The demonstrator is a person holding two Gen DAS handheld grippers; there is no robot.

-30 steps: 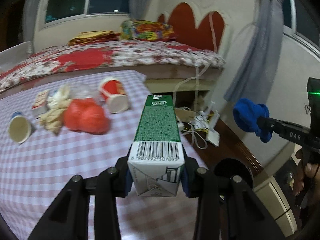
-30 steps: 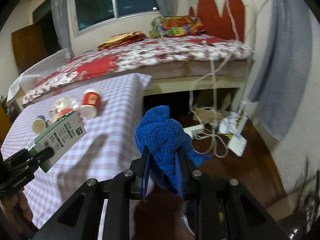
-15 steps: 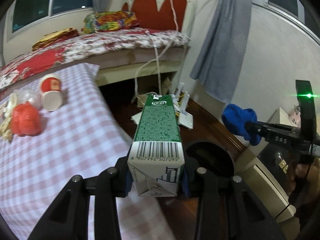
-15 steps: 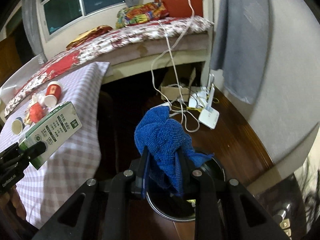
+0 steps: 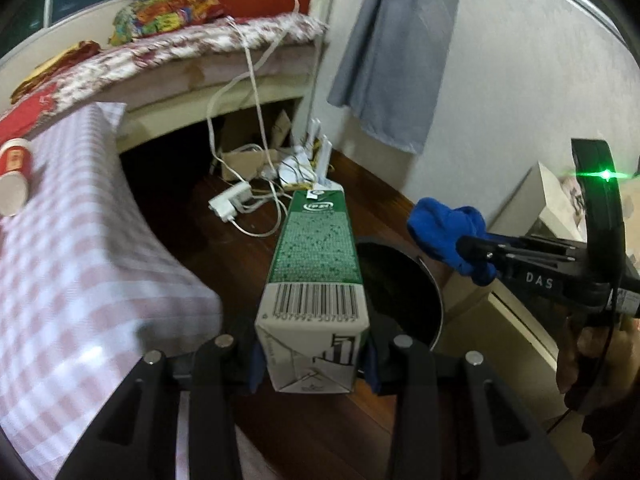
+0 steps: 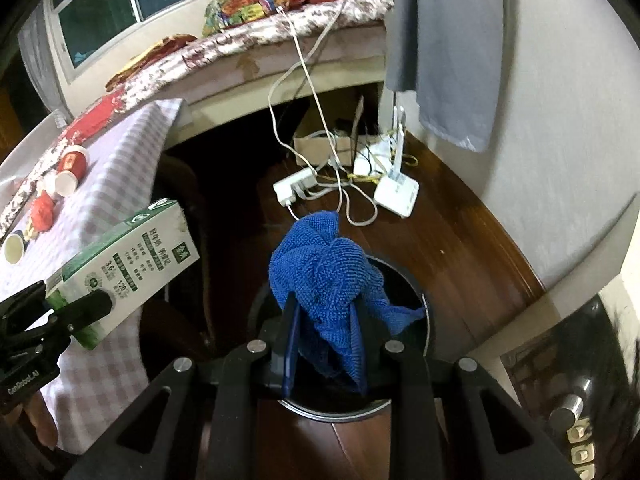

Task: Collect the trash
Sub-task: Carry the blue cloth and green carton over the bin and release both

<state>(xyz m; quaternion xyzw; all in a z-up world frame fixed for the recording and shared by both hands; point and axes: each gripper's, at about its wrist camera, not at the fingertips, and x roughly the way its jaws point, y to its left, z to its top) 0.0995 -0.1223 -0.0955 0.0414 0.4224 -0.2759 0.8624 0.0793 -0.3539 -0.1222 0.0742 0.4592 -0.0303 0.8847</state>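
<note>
Left wrist view: we see the left gripper (image 5: 313, 358) clamped partway closed on the base of a green-and-white carton (image 5: 314, 276), pads pressed to both its side faces. The carton points away from the camera and downward, barcode side up. Its far end hangs over the wooden floor (image 5: 328, 420), just beside the near rim of the bin (image 5: 434, 288), a round dark can with a metal rim. The bin is our landmark. To the right of the bin and above its rim we note the right gripper (image 5: 472, 250), holding a blue cloth (image 5: 448, 228).

Right wrist view: the right gripper (image 6: 326, 344) is nearly fully closed on the cloth (image 6: 324, 280), which bunches up above the fingers and hangs between them. The bin (image 6: 420, 308) sits directly below the cloth, its opening mostly hidden by it. Left of the bin, the carton (image 6: 128, 260) is tilted in the left gripper (image 6: 80, 312), off the edge of the checked table (image 6: 116, 184). On the table, well away from the bin, lie a red cup (image 6: 72, 170), a red bag (image 6: 42, 212) and a white cup (image 6: 14, 248). Beyond the bin on the floor, a power strip (image 6: 294, 190) and tangled white cables.
</note>
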